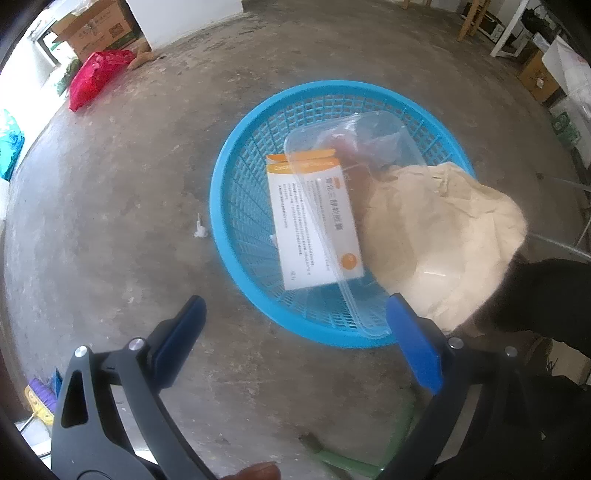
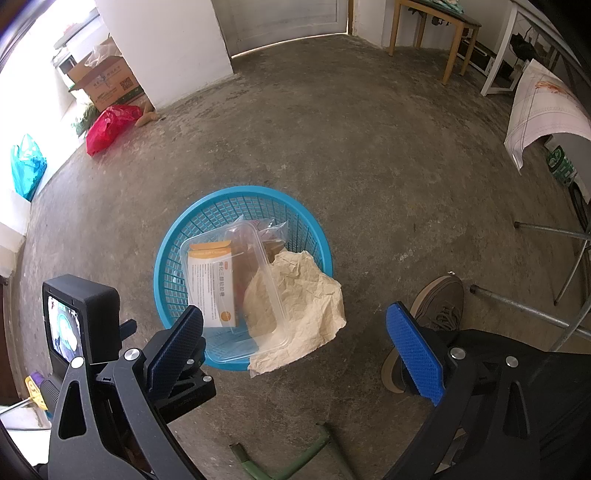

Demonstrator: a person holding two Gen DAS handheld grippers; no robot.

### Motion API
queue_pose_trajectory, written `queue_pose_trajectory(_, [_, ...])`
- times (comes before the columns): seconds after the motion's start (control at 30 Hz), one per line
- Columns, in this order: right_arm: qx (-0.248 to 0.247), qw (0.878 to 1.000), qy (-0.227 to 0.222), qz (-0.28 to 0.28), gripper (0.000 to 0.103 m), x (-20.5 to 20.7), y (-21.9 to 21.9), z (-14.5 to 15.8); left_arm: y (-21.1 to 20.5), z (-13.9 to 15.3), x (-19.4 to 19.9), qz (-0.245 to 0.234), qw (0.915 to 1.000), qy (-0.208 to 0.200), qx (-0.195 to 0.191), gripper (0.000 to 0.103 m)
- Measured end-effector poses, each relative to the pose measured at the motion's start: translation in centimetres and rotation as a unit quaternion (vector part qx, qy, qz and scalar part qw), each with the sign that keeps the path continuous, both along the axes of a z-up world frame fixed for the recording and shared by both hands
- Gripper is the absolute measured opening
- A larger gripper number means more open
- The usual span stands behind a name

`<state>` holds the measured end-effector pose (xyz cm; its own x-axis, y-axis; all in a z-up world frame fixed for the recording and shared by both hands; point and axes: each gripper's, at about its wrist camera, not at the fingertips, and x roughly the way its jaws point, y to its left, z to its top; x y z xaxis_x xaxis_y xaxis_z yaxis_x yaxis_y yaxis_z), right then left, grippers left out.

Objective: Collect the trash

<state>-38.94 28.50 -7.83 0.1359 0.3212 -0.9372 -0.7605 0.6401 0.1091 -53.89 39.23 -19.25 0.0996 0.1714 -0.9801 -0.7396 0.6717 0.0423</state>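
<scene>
A round blue plastic basket (image 1: 240,206) (image 2: 173,251) stands on the concrete floor. In it lie a clear plastic tray (image 1: 373,133) (image 2: 266,280), a white and orange medicine box (image 1: 314,225) (image 2: 212,284) and a crumpled beige paper (image 1: 436,236) (image 2: 303,310) that hangs over the rim. My left gripper (image 1: 295,343) is open and empty, just above the basket's near rim. My right gripper (image 2: 295,343) is open and empty, higher above the basket's near side. The left gripper's body (image 2: 85,325) shows at the left of the right wrist view.
A small white scrap (image 1: 201,230) lies on the floor left of the basket. A red bag (image 1: 96,77) (image 2: 110,127), a cardboard box (image 2: 103,79) and a teal bag (image 2: 27,170) sit by the far-left wall. A shoe (image 2: 436,314), metal legs (image 2: 535,310) and tables (image 2: 436,22) are right.
</scene>
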Motion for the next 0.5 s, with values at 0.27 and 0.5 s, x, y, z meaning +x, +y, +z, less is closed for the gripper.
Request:
queue_pose_trajectory(0.27, [0.0,1.0,-0.001,0.001,0.097,0.0,0.0,0.0,0.6,0.0,-0.5,0.002,0.9999,0.011,0.013,0.095])
queue_pose_trajectory(0.5, [0.0,1.0,-0.001,0.0,0.097,0.0,0.0,0.0,1.2,-0.4,-0.7,0.006,0.9993,0.025,0.028,0.095])
